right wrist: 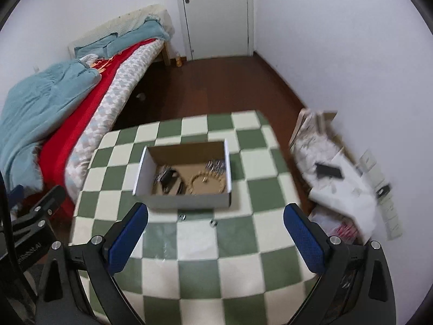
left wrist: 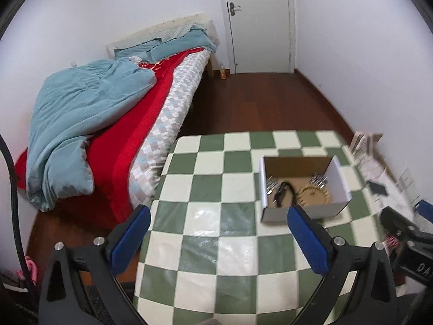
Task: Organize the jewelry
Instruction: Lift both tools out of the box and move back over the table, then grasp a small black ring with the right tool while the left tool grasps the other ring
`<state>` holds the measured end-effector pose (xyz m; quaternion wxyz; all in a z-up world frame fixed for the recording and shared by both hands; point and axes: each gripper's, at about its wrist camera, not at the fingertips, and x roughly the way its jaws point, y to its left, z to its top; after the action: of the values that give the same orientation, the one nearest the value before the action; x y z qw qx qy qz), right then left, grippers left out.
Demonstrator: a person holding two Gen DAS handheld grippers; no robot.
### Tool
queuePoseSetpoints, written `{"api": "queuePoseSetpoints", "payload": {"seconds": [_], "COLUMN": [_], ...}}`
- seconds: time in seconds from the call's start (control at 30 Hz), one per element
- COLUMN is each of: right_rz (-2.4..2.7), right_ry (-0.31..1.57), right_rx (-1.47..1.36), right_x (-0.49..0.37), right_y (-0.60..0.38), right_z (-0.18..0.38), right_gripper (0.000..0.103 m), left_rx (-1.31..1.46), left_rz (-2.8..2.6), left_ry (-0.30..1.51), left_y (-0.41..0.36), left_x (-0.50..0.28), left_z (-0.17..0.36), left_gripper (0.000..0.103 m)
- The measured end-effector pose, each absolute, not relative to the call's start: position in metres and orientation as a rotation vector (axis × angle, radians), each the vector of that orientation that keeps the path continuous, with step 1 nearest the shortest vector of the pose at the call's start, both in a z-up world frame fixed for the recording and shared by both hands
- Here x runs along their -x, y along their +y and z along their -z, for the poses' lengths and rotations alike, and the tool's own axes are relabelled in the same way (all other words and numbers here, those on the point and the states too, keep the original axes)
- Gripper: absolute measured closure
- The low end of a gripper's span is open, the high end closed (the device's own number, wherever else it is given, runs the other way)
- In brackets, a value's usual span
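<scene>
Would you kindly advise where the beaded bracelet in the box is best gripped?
Probably from straight above: the beaded bracelet lies flat as an open ring on the floor of the box, walled on all sides. Pinch its near arc across the beads, one finger inside the ring. The right gripper faces it, open.

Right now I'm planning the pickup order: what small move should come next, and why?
Probably lower the open right gripper toward the two small metal pieces lying on the checkered table just outside the box; the other jewelry already sits inside.
</scene>
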<state>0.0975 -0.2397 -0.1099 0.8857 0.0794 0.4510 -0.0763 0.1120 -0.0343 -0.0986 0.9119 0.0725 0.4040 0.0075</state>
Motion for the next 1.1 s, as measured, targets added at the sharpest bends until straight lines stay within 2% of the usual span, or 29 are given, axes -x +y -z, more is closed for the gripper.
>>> {"api": "queuePoseSetpoints", "payload": {"seconds": [0.13,0.2,0.3,0.5,0.63,0.67,0.7,0.77,1.1], "right_rz": [0.185,0.176,0.145,0.093,0.101,0.104,0.103,0.132,0.191], "right_ry": [1.015,1.057,1.095,1.132,1.089,1.084,1.075,1.066,1.031], "right_rx": [-0.191,-0.212,-0.241,-0.249,-0.201,-0.185,-0.170,-0.106,-0.262], "right_x": [-0.094,-0.098,-0.107,-0.139,-0.153,-0.156,-0.158,-0.159,-0.133], "right_y": [-0.246,-0.250,-0.254,-0.248,-0.240,-0.237,-0.235,-0.230,-0.281], "right_z": [0.161,0.192,0.235,0.298,0.308,0.309,0.309,0.309,0.299], "right_gripper": [0.004,0.021,0.033,0.050,0.054,0.060,0.073,0.090,0.090], "left_rx": [-0.211,-0.264,-0.283,-0.283,-0.267,-0.264,-0.261,-0.256,-0.199], "left_rz": [-0.062,-0.090,-0.096,-0.098,-0.098,-0.097,-0.091,-0.078,0.093], "left_ry": [0.873,0.897,0.949,1.018,1.049,1.052,1.057,1.062,1.113], "left_y": [-0.037,-0.041,-0.044,-0.046,-0.047,-0.048,-0.049,-0.052,-0.103], "left_x": [-0.120,-0.129,-0.141,-0.157,-0.164,-0.165,-0.166,-0.167,-0.167], "left_z": [0.141,0.170,0.203,0.236,0.244,0.246,0.247,0.249,0.255], "left_gripper": [0.000,0.000,0.000,0.000,0.000,0.000,0.000,0.000,0.001]}}
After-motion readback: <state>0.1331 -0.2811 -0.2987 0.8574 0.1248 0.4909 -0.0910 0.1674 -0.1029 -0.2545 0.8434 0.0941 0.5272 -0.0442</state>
